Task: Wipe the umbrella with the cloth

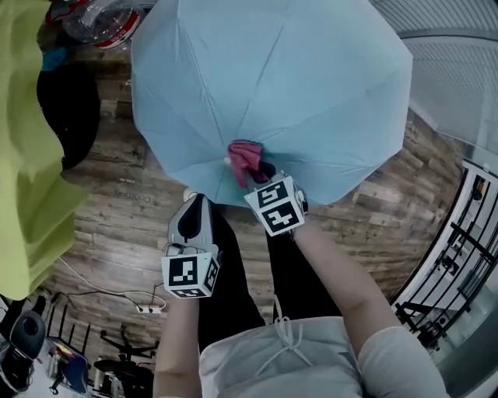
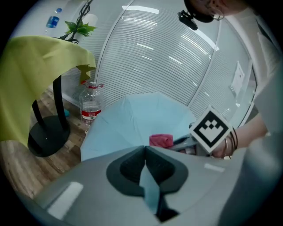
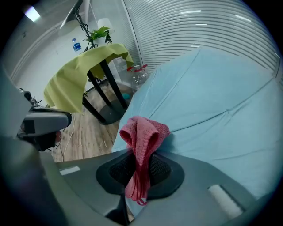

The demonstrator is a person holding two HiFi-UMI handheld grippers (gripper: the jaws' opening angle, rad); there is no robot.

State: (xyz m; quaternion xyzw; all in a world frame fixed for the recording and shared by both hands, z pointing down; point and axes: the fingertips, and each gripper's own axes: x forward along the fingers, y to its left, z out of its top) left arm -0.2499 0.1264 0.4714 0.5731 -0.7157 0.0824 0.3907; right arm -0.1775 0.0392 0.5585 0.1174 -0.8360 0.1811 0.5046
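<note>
An open light blue umbrella lies canopy-up on the wood floor. My right gripper is shut on a folded pink cloth, which rests on the canopy near its front edge. In the right gripper view the cloth sticks up between the shut jaws of that gripper, against the umbrella. My left gripper meets the canopy's front rim. In the left gripper view that gripper is shut on a strip of the umbrella's rim fabric; beyond it lies the pink cloth.
A yellow-green sheet drapes a black stand with a round base at the left. A water bottle stands behind the umbrella. A power strip and cable lie on the floor. Black railings line the right side.
</note>
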